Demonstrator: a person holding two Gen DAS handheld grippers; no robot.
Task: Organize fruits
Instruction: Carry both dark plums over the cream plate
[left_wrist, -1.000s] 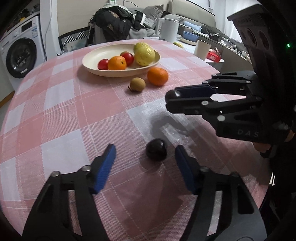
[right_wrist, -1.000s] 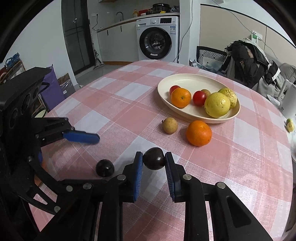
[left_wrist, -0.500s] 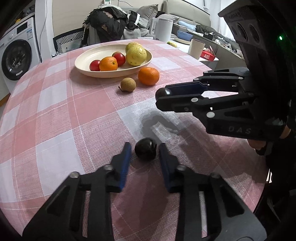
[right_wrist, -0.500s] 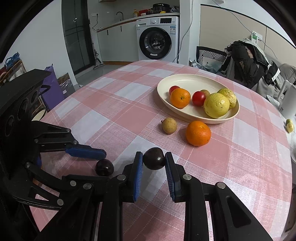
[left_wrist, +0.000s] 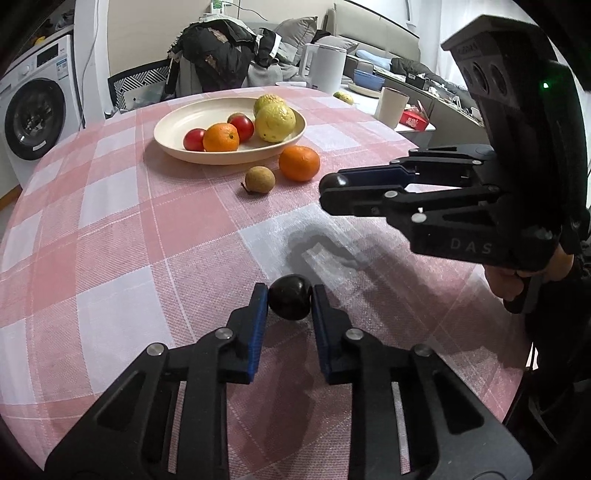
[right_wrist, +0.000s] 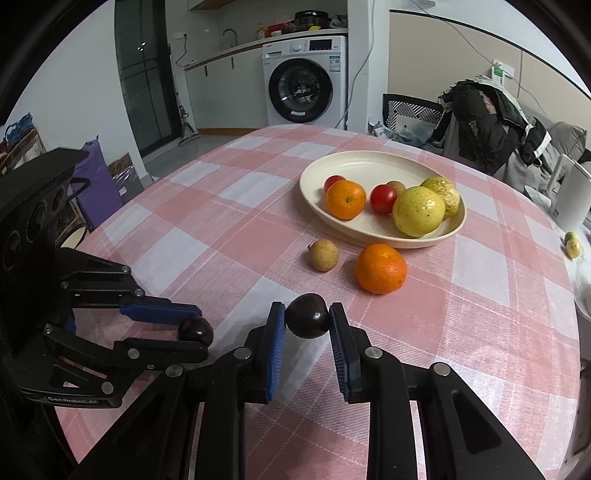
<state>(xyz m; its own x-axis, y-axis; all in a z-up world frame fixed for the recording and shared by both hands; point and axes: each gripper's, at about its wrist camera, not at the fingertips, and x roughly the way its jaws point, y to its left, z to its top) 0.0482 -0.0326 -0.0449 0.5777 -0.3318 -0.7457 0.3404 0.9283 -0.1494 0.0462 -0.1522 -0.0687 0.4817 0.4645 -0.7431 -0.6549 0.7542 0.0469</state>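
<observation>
Desk (left_wrist: 92, 236), round, under a pink-and-white checked cloth; it fills the field ahead of both sets of jaws. Risk: the cloth can drag or wrinkle if a pad lifts off while touching it.

Bowl (right_wrist: 354, 166), cream, shallow, well ahead of both jaws, already carrying two oranges' worth of bulk: one orange, two tomatoes, two yellow-green fruits. Risk: its low rim and crowded right side leave little room; a fruit dropped from height may bounce out or knock others over the edge.

Loose orange (right_wrist: 380, 268) and small brown fruit (right_wrist: 324, 254), on the cloth between the jaws and the bowl, just beside its near rim. Risk: they lie on the direct path to the bowl and may be struck and set rolling.

Right gripper (right_wrist: 307, 321): jaws closed on a dark round fruit (right_wrist: 307, 320), held at the pad tips clear of the cloth. Risk: the grip sits near the very ends of the pads on a smooth sphere, so a tilt or jolt could squirt it forward.

Left gripper (left_wrist: 290, 302): jaws have just closed onto a second dark fruit (left_wrist: 289, 302), both pads touching it, the fruit low at the cloth. Risk: same tip-end hold; over-squeezing could bruise it. The two grippers stand close together and could collide if lifted together.
</observation>
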